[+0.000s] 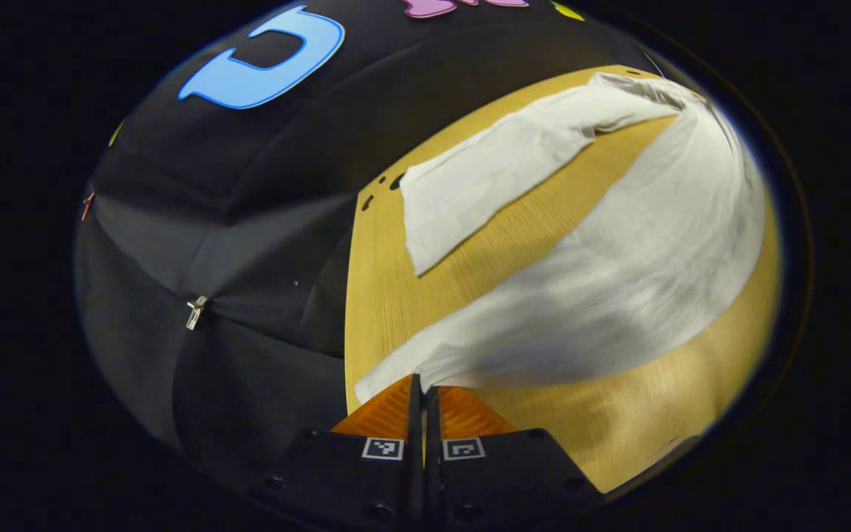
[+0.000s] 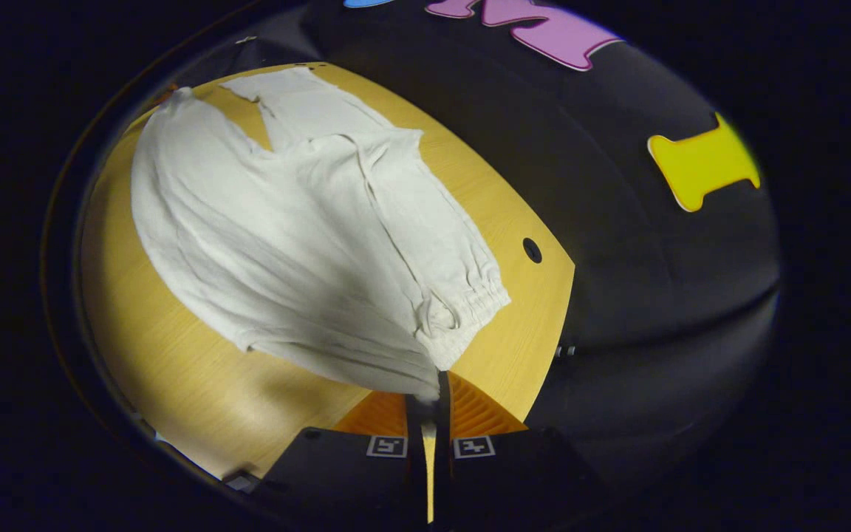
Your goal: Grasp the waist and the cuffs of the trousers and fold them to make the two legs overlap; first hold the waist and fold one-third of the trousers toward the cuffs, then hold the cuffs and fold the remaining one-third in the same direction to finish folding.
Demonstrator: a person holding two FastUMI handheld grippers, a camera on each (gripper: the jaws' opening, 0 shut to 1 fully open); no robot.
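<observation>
Pinching trousers (image 1: 603, 281) cuff, left tool (image 1: 423, 388), right tool (image 2: 436, 388) nipping waist, cloth lifted over table (image 1: 662, 414).

The trousers (image 2: 307, 244) lie spread on the table (image 2: 174, 384). In the left gripper view, one leg (image 1: 484, 185) lies flat at the far side, the other (image 1: 617, 281) nearer, running to the left gripper (image 1: 422, 388). In the right gripper view, the waist (image 2: 470, 310) lies at the near right, by the right gripper (image 2: 434, 395).

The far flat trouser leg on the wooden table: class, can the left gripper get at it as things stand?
Probably not yet: the left gripper is shut on the near lifted leg of the white trousers; the far leg lies unobstructed.
</observation>
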